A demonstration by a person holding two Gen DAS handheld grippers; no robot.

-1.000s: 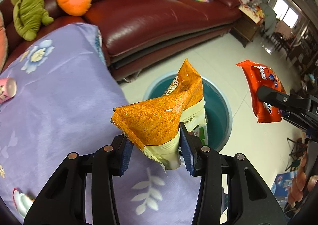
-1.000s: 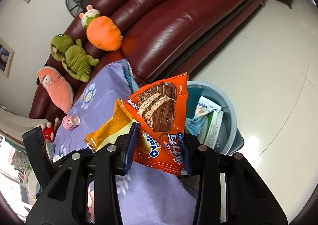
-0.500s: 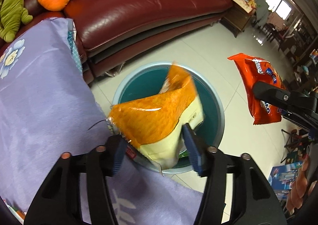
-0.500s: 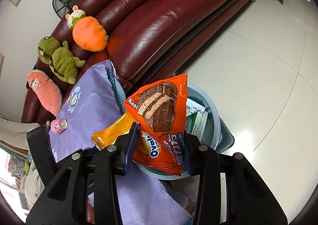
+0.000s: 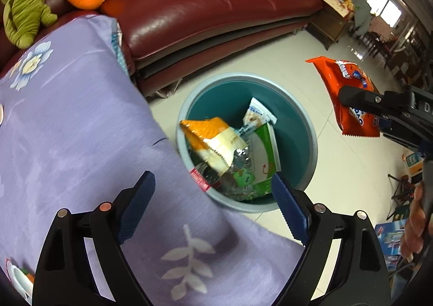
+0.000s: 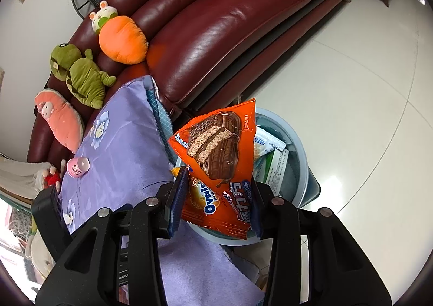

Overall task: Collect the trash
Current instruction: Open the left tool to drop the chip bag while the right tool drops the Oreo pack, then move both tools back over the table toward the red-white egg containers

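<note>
Floor bin (orange wrapper inside)

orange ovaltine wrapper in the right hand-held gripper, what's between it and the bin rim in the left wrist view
Left wrist view: only bare white floor tile separates the orange Ovaltine wrapper, clamped in the right hand-held gripper, from the bin rim.

1. My left gripper had its fingers closed on the orange-and-cream snack bag; now they stand wide apart with nothing between them.
2. That bag has left my gripper and lies inside the teal bin, on top of the other wrappers, against the rim on the table side.
3. My left gripper has moved from above the purple cloth toward the bin.
4. My right gripper with the Ovaltine packet has come closer over the bin.
</note>
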